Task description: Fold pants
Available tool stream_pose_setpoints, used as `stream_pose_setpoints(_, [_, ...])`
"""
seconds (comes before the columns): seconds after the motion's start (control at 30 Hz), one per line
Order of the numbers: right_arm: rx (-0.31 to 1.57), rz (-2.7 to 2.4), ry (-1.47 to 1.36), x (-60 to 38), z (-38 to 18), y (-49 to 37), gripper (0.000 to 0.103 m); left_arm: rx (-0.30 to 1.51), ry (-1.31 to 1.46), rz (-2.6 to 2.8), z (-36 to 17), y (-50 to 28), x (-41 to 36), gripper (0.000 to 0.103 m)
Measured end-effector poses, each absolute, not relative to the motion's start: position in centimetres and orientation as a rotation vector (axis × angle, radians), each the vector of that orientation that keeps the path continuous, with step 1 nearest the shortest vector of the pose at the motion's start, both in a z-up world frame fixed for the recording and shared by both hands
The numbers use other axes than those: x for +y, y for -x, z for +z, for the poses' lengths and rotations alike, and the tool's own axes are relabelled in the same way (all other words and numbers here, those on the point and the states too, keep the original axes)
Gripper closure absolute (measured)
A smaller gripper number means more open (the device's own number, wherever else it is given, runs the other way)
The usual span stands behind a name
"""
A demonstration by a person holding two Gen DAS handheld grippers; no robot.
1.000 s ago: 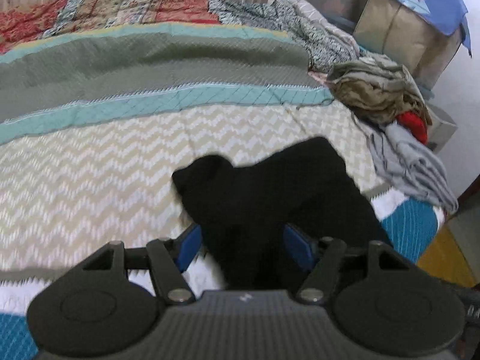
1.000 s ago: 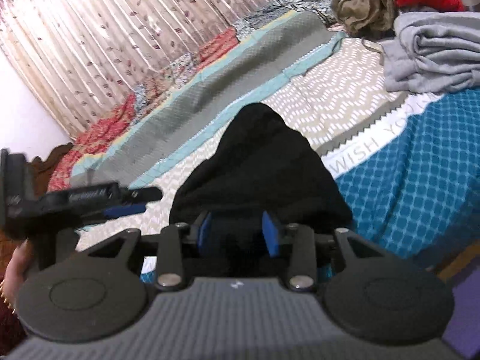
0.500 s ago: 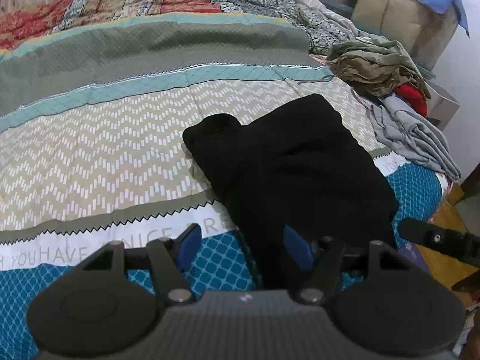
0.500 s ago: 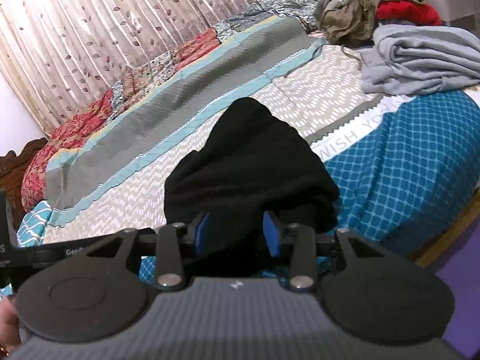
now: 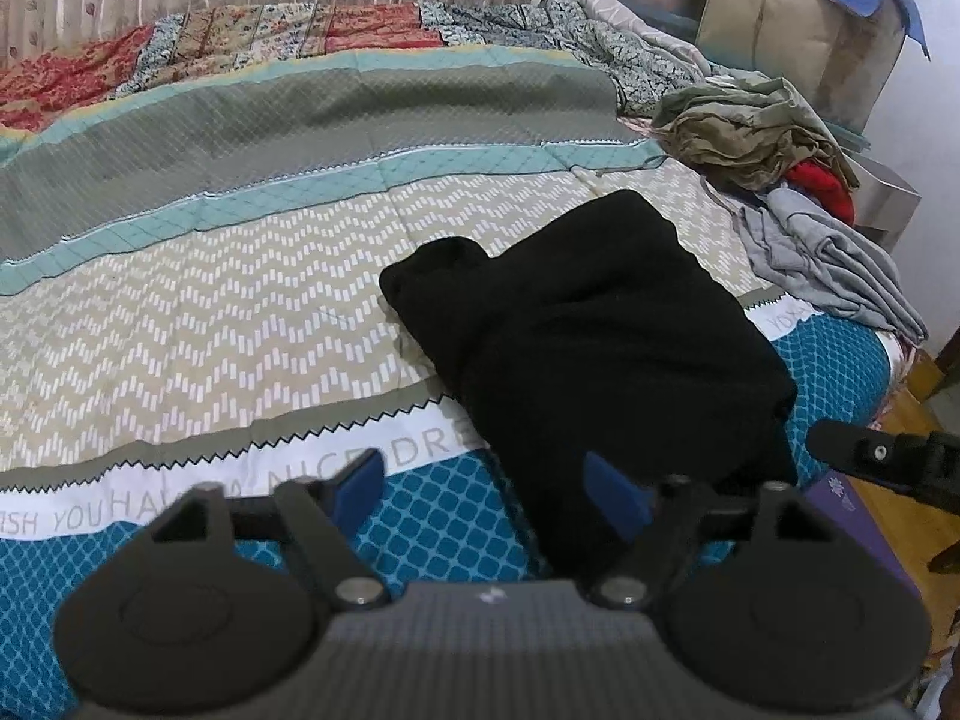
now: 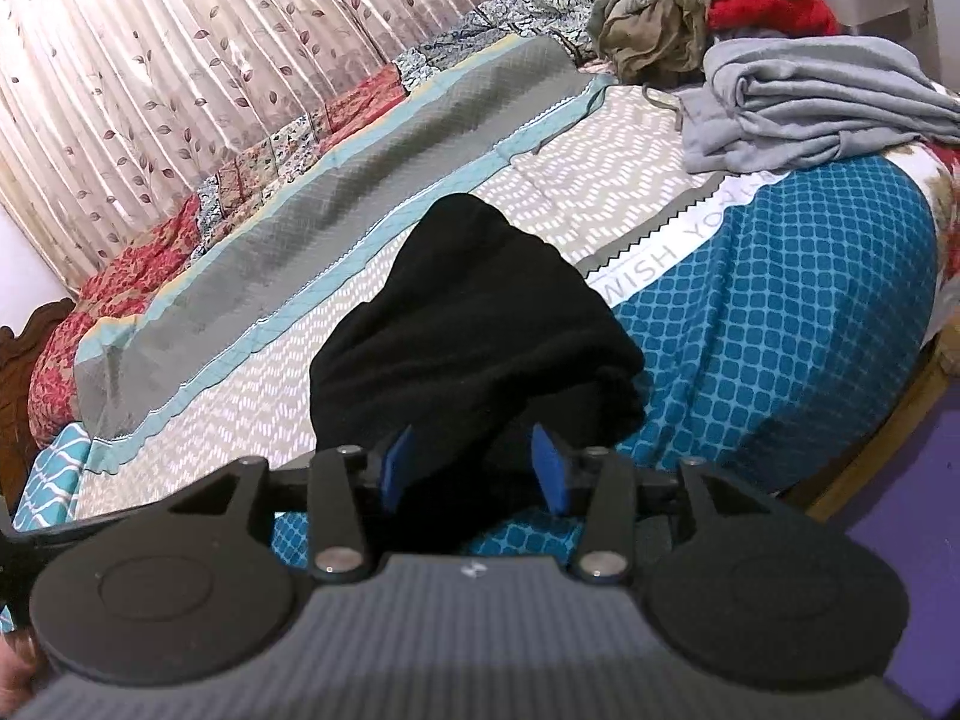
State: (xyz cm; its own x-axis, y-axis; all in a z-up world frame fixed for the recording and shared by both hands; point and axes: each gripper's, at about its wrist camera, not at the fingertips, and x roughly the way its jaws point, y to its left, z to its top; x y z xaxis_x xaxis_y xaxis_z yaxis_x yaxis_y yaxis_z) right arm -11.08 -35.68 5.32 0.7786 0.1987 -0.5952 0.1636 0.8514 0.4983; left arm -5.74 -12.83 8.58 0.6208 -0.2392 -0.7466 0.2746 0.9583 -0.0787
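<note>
The black pants [image 5: 588, 336] lie folded in a thick bundle on the bed quilt [image 5: 198, 312], with the near end hanging over the bed's front edge. My left gripper [image 5: 489, 489] is open and empty, its blue pads wide apart, pulled back from the pants' near left side. My right gripper [image 6: 474, 468] is open, its blue pads standing either side of the hanging end of the pants [image 6: 474, 330] without pinching it. The right gripper's body also shows at the right edge of the left wrist view [image 5: 882, 462].
A pile of unfolded clothes lies at the bed's right: olive and red garments [image 5: 756, 132] and a grey garment [image 5: 828, 258], also in the right wrist view [image 6: 810, 102]. A covered box [image 5: 798, 24] stands beyond. Curtains [image 6: 210, 60] hang behind the bed. The wood floor [image 5: 900, 516] is at right.
Both grippers have backed away from the pants towards the bed's front edge. The left gripper has let go of the pants; the right one's pads have spread wider.
</note>
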Motion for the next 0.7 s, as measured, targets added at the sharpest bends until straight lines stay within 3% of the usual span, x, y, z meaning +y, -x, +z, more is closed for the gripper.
stream_pose_setpoints(0.57, [0.689, 0.016, -0.568, -35.6, 5.0, 11.4, 0.054, 0.866, -0.074, -0.294, 7.9, 5.9, -12.8, 0.019])
stream_pose_setpoints(0.63, [0.666, 0.017, -0.564, -36.2, 5.2, 11.3, 0.054, 0.88, -0.03, -0.312, 7.8, 5.5, -12.2, 0.016])
stream_pose_setpoints(0.7, [0.637, 0.03, -0.566, -37.1, 5.6, 11.1, 0.048, 0.888, 0.046, -0.347, 7.9, 4.9, -11.1, 0.005])
